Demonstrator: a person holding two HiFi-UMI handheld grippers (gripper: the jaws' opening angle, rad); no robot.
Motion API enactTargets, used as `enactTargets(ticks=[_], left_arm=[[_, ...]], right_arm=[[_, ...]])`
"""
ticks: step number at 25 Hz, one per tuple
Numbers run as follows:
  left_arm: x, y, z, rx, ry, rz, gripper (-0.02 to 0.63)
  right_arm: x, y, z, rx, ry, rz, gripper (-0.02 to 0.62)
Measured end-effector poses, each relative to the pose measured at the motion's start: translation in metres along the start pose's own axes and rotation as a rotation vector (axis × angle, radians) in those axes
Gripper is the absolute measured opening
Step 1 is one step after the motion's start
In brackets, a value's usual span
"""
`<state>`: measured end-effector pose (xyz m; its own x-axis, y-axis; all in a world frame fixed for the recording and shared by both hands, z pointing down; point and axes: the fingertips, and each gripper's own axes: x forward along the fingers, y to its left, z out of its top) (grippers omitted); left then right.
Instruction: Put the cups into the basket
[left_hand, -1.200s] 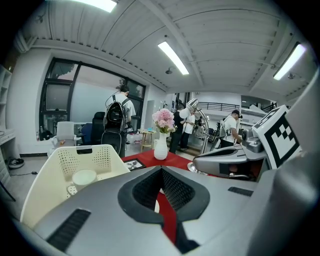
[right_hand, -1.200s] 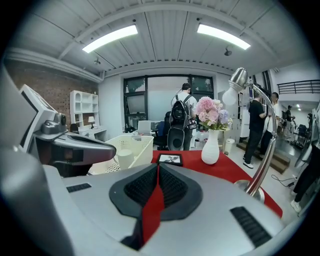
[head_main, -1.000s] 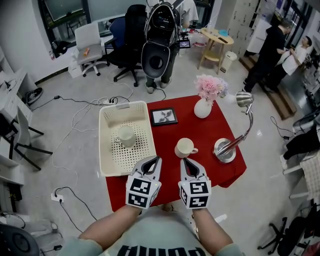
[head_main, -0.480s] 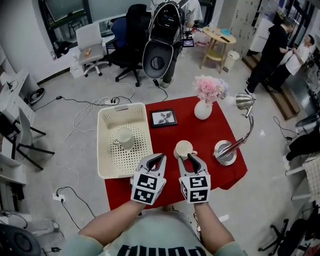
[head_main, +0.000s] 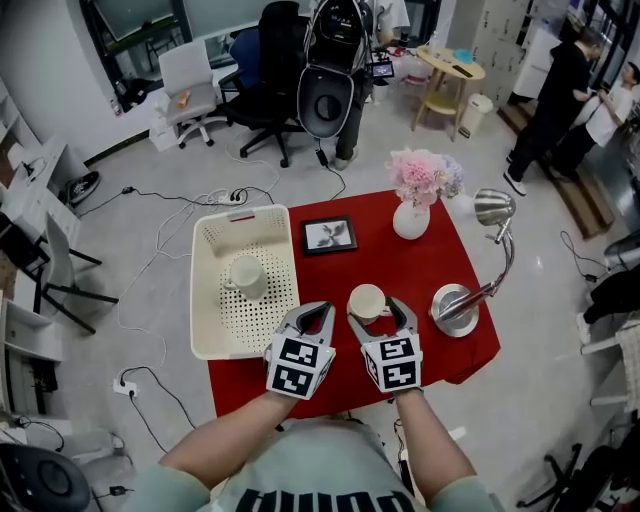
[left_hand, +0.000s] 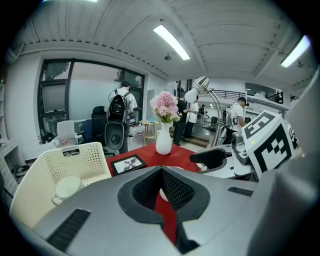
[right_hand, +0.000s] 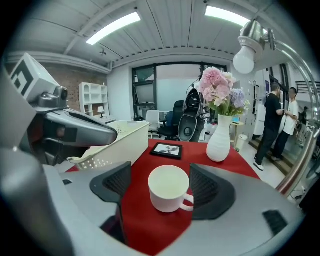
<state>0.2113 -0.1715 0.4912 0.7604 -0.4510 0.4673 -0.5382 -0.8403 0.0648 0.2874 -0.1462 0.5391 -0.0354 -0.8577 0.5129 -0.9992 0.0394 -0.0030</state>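
- On the red-clothed table (head_main: 425, 265), a cream perforated basket (head_main: 240, 214) sits at the left edge
- One white cup (head_main: 247, 273) stands upright inside the basket, in its far half
- A second cup (head_main: 366, 300) stands upright on the cloth, right of the basket and apart from it, with its handle turned to the right
- The right gripper (head_main: 376, 309) has just been opening its jaws; they now stand wide, one on each side of the second cup, released, with bare cloth showing between the left pad and the cup wall
- The left gripper (head_main: 312, 312) hovers just beside the right one, near the basket's near right corner; its jaws are clenched together with nothing between them
- Farther back stand a picture frame (head_main: 328, 235) and a white vase (head_main: 411, 220) of pink flowers
- A desk lamp (head_main: 455, 305) has its round base right of the second cup
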Motion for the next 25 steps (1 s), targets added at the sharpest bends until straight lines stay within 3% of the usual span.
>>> enactTargets(ticks=[7, 18, 25], left_arm=[[0.011, 0.003, -0.001, -0.008, 0.032, 0.035, 0.003], [0.013, 0.006, -0.003, 0.008, 0.069, 0.070, 0.003], [0.012, 0.005, -0.002, 0.009, 0.073, 0.063, 0.003]], right_arm=[[0.028, -0.012, -0.020, -0.054, 0.083, 0.056, 0.385], [0.055, -0.012, -0.046, -0.139, 0.234, 0.115, 0.393], [0.059, -0.014, -0.055, -0.161, 0.262, 0.072, 0.391]])
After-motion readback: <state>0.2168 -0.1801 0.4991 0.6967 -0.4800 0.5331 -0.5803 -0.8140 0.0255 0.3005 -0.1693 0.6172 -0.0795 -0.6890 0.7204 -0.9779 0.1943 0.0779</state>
